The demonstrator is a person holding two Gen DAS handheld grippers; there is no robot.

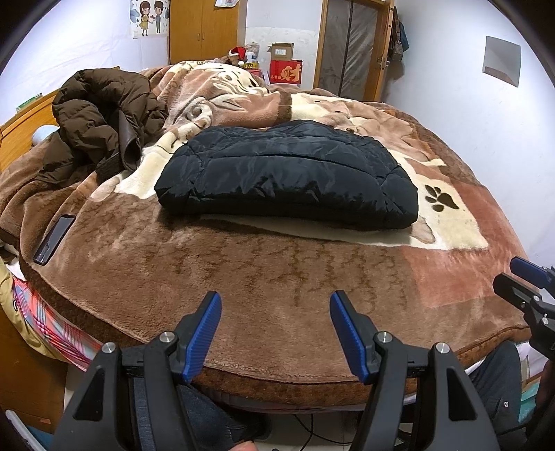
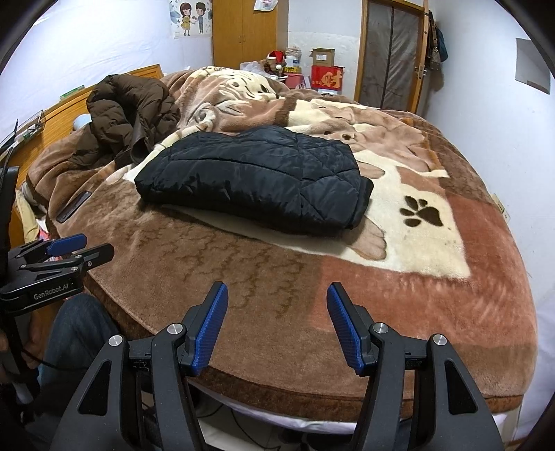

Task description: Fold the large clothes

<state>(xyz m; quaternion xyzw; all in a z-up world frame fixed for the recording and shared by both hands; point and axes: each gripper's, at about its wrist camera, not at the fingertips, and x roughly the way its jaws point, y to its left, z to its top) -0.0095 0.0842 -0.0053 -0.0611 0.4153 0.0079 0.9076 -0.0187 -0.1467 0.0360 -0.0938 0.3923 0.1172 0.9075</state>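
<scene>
A black quilted jacket [image 1: 288,177] [image 2: 253,177] lies folded into a compact rectangle in the middle of the bed. A brown puffer coat [image 1: 100,114] [image 2: 128,114] is heaped, unfolded, at the far left of the bed. My left gripper [image 1: 275,305] hovers open over the blanket's near edge, well short of the black jacket, nothing between its blue pads. My right gripper [image 2: 277,295] is likewise open and empty above the near edge. Each gripper shows at the side of the other's view: the right gripper [image 1: 523,277] and the left gripper [image 2: 69,246].
The bed is covered by a brown and cream plush blanket [image 1: 242,263] with a paw print [image 2: 421,211]. A dark phone [image 1: 54,239] [image 2: 73,206] lies at its left edge. The person's jeans-clad legs [image 2: 76,333] stand against the bed's near edge. Boxes [image 1: 286,66] and a wardrobe [image 2: 244,31] stand behind.
</scene>
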